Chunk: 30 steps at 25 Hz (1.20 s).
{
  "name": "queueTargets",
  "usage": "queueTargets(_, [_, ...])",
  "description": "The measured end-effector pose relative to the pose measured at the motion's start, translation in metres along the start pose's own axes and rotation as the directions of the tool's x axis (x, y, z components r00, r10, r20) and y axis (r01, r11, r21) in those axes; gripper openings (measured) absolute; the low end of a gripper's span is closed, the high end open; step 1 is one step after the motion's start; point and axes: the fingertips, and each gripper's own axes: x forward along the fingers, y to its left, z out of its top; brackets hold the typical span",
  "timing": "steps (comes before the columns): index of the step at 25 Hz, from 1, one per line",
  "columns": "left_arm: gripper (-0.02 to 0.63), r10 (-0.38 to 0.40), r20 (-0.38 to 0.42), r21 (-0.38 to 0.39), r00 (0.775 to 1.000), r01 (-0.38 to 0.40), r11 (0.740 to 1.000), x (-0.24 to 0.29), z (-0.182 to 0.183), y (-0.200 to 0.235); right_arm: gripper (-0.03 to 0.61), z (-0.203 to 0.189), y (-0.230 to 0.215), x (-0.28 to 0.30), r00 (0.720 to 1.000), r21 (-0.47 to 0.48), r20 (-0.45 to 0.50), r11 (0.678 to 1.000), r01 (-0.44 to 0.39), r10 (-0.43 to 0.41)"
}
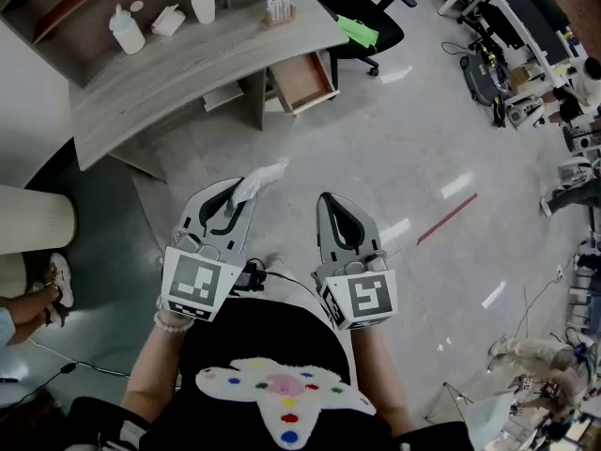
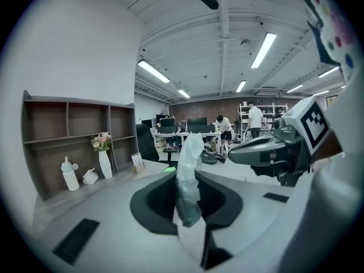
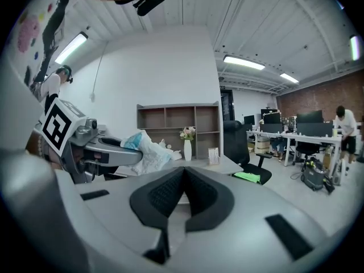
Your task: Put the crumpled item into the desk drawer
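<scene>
The crumpled white plastic-like item (image 2: 187, 172) is pinched between the narrowly set jaws of the left gripper (image 1: 235, 188), and its larger part stands out beyond the jaw tips. The jaws of the right gripper (image 3: 182, 182) are pressed together and nothing is held by them. Both grippers are held side by side over the grey glossy floor (image 1: 394, 158). The open wooden drawer (image 1: 302, 81) under the grey wood-grain worktop (image 1: 188, 64) is seen ahead, well apart from the item. A black office chair (image 1: 371, 17) is seen just beside the drawer.
</scene>
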Motion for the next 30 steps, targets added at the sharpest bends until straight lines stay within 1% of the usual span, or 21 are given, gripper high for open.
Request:
queueTargets(4, [0.061, 0.033, 0.003, -0.01, 0.999, -0.033, 0.999, -0.003, 0.0, -0.008, -0.002, -0.005, -0.001, -0.008, 0.999, -0.026, -0.035, 0.999, -0.036, 0.035])
queueTargets(6, [0.061, 0.041, 0.011, -0.014, 0.999, -0.041, 0.999, -0.003, 0.001, -0.012, -0.002, -0.007, -0.002, -0.01, 0.998, -0.031, -0.029, 0.998, -0.054, 0.053])
queueTargets(9, [0.061, 0.044, 0.008, -0.019, 0.999, -0.044, 0.999, -0.004, -0.003, -0.02, -0.001, -0.015, -0.005, -0.015, 0.996, -0.036, -0.077, 0.998, -0.048, 0.045])
queueTargets(10, [0.061, 0.046, 0.008, -0.017, 0.999, -0.046, 0.999, -0.005, -0.004, -0.023, 0.0, -0.017, -0.007, -0.018, 0.996, -0.036, -0.08, 0.998, -0.042, 0.039])
queueTargets(13, [0.061, 0.054, 0.019, -0.012, 0.998, -0.054, 0.998, -0.004, -0.003, -0.027, 0.0, -0.016, -0.012, -0.023, 0.998, -0.03, -0.041, 0.999, -0.039, 0.038])
queueTargets(17, [0.061, 0.067, 0.04, -0.008, 0.997, -0.066, 0.998, -0.003, 0.003, -0.031, 0.0, -0.016, -0.017, -0.03, 0.997, -0.053, -0.063, 0.998, -0.037, 0.034])
queueTargets(20, [0.061, 0.082, 0.039, -0.012, 0.996, -0.081, 0.997, -0.002, 0.003, -0.033, 0.0, -0.014, -0.022, -0.034, 0.999, -0.054, -0.028, 0.998, -0.031, 0.029])
queueTargets(22, [0.061, 0.087, 0.041, -0.013, 0.995, -0.087, 0.996, -0.002, 0.003, -0.034, 0.0, -0.015, -0.026, -0.036, 0.999, -0.056, -0.03, 0.998, -0.027, 0.025])
queueTargets(27, [0.061, 0.083, 0.037, -0.013, 0.996, -0.083, 0.996, 0.002, 0.003, -0.039, 0.0, -0.02, -0.032, -0.036, 1.0, -0.041, -0.002, 0.999, -0.03, 0.03])
queueTargets(30, [0.061, 0.083, 0.045, -0.01, 0.996, -0.082, 0.997, 0.005, 0.005, -0.035, 0.0, -0.025, -0.032, -0.032, 0.999, -0.024, -0.025, 0.999, -0.032, 0.032])
